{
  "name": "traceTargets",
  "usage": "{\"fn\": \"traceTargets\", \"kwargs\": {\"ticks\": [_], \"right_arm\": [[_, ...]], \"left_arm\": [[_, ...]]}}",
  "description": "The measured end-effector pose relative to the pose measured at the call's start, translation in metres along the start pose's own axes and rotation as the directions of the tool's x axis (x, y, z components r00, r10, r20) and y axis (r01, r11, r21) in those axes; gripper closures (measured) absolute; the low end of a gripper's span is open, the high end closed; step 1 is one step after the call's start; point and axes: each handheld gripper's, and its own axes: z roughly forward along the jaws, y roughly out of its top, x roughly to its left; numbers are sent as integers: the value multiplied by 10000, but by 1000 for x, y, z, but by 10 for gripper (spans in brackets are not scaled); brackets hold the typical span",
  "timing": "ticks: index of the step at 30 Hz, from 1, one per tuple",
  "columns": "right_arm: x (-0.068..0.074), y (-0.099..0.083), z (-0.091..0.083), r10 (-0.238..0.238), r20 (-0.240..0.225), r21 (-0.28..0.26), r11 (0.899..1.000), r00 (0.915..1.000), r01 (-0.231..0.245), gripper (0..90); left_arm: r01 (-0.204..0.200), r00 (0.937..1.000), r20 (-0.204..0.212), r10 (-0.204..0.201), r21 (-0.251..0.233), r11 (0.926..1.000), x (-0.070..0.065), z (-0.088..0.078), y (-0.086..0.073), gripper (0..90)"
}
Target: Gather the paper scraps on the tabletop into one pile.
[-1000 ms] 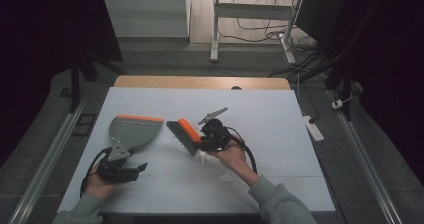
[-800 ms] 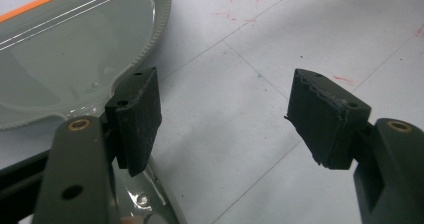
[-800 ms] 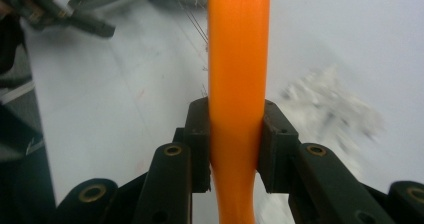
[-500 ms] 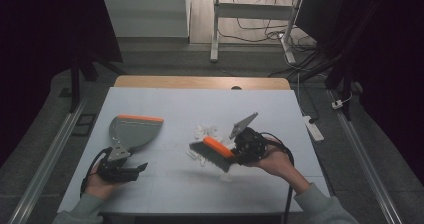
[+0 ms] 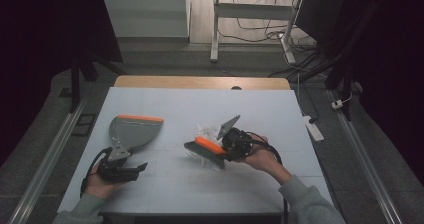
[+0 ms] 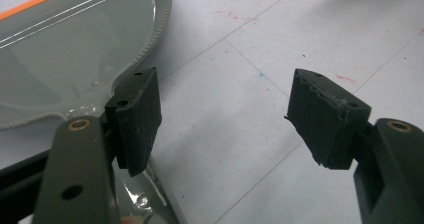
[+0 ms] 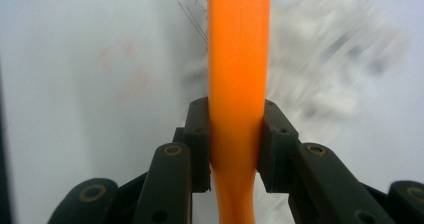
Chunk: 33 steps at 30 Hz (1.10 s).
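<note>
A grey dustpan [image 5: 132, 131] with an orange front lip lies on the left of the white table [image 5: 165, 104]. My left gripper [image 5: 131, 170] sits at the pan's handle end, near the front edge. In the left gripper view its jaws stand open [image 6: 225, 99], with the dustpan [image 6: 60, 49] beside and under the left jaw. My right gripper [image 5: 227, 146] is shut on a brush [image 5: 206, 151] with an orange handle [image 7: 239, 59], held low at the table's middle. A small pile of white scraps [image 5: 207, 132] lies just behind the brush, and the same white scraps [image 7: 320, 69] are blurred in the right gripper view.
A wooden strip [image 5: 200, 81] runs along the table's far edge. Metal rails [image 5: 55, 149] flank both sides. Cables and a power strip [image 5: 312, 126] lie on the floor to the right.
The right gripper has carried the brush away from the dustpan, rightward and toward the front, to the white scraps, then back a little leftward. The left gripper and dustpan have stayed put.
</note>
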Motion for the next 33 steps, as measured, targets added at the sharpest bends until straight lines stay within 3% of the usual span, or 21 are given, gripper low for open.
{"fn": "traceTargets", "kwargs": {"ticks": [2, 8, 10, 12, 13, 16, 18, 19, 20, 21, 23, 24, 26, 27, 31, 33], "right_arm": [[-4, 6, -2, 248, 617, -576, 9981, 9978, -213, 704], [2, 0, -32, 656, 770, -1918, 9802, 9949, -498, 704], [5, -6, -43, 1082, 1000, -2301, 9696, 9891, -828, 703], [6, -14, -53, 1893, 1104, -2752, 9491, 9757, -1530, 703], [5, -17, -56, 2104, 1162, -2841, 9435, 9707, -1706, 703], [-1, -31, -64, 3176, 1780, -2579, 9285, 9314, -2673, 704], [-7, -43, -61, 4068, 1914, -2214, 9045, 8933, -3645, 704], [-10, -47, -59, 4285, 2032, -2056, 8978, 8804, -3895, 703], [-13, -54, -54, 4536, 2256, -1750, 8895, 8622, -4222, 704], [-15, -59, -50, 4646, 2365, -1593, 8849, 8533, -4377, 703], [-19, -66, -42, 4642, 2604, -1436, 8857, 8466, -4415, 704], [-21, -68, -38, 4725, 2637, -1447, 8813, 8410, -4498, 704], [-25, -68, -35, 5014, 2231, -1910, 8634, 8359, -4669, 704], [-26, -66, -33, 5046, 2131, -1917, 8612, 8366, -4707, 704], [-24, -51, -22, 4851, 1897, -2055, 8698, 8536, -4486, 704], [-24, -41, -16, 4640, 1894, -2231, 8786, 8654, -4222, 704]], "left_arm": [[-7, 10000, -6, 7, -22, 10000, 0, 0, 0, 303], [-44, 10000, 24, 44, -11, 10000, 0, 0, 0, 303], [-73, 10000, 43, 73, -9, 10000, -1, 0, 0, 303], [-76, 10000, 22, 76, 0, 10000, -1, 0, 1, 303], [-65, 10000, 31, 65, -21, 10000, -1, 0, 1, 303], [-55, 10000, 37, 55, -31, 10000, -1, 0, 1, 303], [-69, 10000, 33, 69, -19, 10000, -1, 0, 1, 303], [-67, 10000, 37, 68, -24, 10000, -1, 0, 1, 303], [-67, 10000, 46, 67, -28, 10000, -1, 0, 1, 303], [-70, 10000, 44, 70, -26, 10000, -1, 0, 1, 303], [-72, 10000, 52, 72, -26, 10000, -1, 0, 1, 303], [-77, 10000, 45, 77, -12, 10000, -1, 0, 1, 304], [-89, 10000, 34, 89, 1, 10000, -2, 0, 1, 303], [-84, 10000, 32, 84, 4, 10000, -2, 0, 1, 303], [-89, 10000, 23, 89, 25, 10000, -2, 1, 1, 303], [-95, 10000, 16, 95, 35, 9999, -2, 1, 1, 304]]}}
